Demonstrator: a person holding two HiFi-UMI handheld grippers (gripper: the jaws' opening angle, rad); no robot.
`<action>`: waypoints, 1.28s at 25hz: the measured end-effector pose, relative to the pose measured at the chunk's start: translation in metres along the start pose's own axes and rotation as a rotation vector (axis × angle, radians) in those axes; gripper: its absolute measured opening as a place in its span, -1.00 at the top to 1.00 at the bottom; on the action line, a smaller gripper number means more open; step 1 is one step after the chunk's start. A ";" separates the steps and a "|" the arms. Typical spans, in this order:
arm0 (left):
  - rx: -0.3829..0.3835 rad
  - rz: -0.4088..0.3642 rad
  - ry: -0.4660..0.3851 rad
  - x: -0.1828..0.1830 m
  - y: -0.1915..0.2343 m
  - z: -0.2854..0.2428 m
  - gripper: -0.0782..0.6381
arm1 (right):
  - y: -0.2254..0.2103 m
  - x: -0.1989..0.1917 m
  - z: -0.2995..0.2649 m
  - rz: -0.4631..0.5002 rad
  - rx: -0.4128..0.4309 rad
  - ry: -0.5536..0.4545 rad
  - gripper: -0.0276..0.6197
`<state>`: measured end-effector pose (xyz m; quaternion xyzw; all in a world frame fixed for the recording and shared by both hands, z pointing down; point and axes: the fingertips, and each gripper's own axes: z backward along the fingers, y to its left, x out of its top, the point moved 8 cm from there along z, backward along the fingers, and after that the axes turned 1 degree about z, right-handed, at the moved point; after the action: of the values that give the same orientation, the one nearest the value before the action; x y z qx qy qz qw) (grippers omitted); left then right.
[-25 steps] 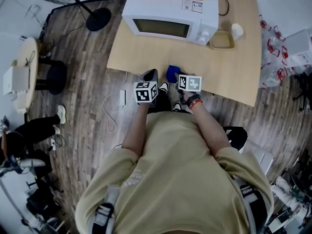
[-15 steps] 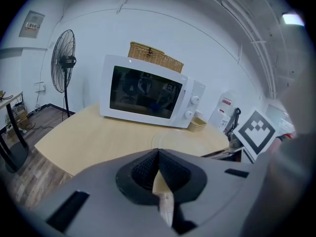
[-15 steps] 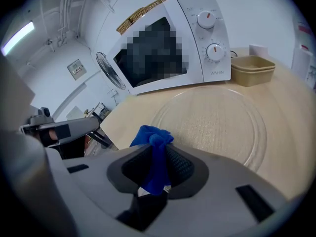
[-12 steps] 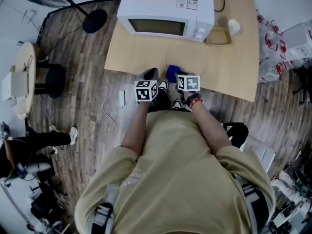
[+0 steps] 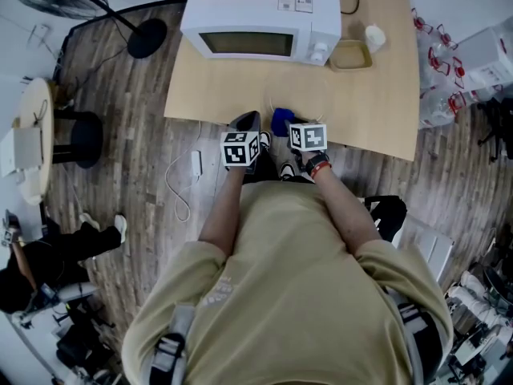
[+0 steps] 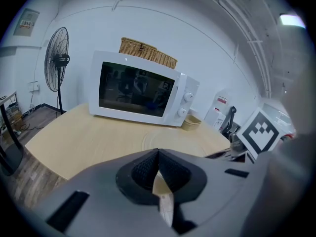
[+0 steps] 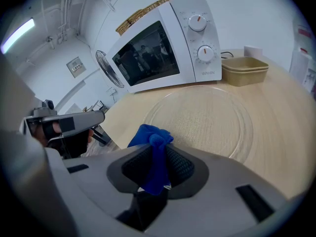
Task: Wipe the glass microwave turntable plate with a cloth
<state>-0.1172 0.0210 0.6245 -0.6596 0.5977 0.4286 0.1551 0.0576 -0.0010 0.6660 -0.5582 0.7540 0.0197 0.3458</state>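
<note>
Left gripper view: the left hand-held gripper (image 6: 158, 156) has its jaws pressed together at the tips, with nothing between them. Right gripper view: the right hand-held gripper (image 7: 157, 164) is clamped on a blue cloth (image 7: 154, 147). A bunched fold stands above the pads and the rest hangs down between them. The head view shows none of this, only the two grippers side by side at the near edge of the worktop (image 5: 377, 111), with the cloth poking out ahead of them.

The glass plate (image 7: 197, 117) is plain in the right gripper view. It lies flat on the worktop just past the cloth, between that gripper and the microwave (image 7: 163, 48). In the left gripper view it is only a faint ring. From the head view it can hardly be made out against the wood. Whether the cloth touches the plate cannot be told.

A beige tray (image 7: 244, 69) sits beside the microwave's knob side and may be two nested; unclear. The basket (image 6: 148, 53) on top of the microwave is cut off by the top edge of the head view. A fan (image 6: 58, 58) stands on the floor left of the worktop.

Count: two hand-held grippers, one cloth, one plate, one microwave, one basket, one fan.
</note>
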 end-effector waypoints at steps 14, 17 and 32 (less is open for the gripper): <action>-0.072 -0.052 0.033 0.001 -0.030 -0.022 0.73 | -0.024 -0.013 0.021 -0.028 -0.025 -0.021 0.60; -0.089 -0.060 0.037 0.001 -0.037 -0.025 0.73 | -0.029 -0.017 0.027 -0.037 -0.041 -0.021 0.60; -0.168 -0.109 0.052 0.005 -0.059 -0.035 0.73 | -0.060 -0.029 0.054 -0.111 -0.158 -0.059 0.60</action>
<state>-0.0496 0.0067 0.6230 -0.7128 0.5266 0.4508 0.1070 0.1394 0.0230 0.6624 -0.6237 0.7076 0.0762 0.3234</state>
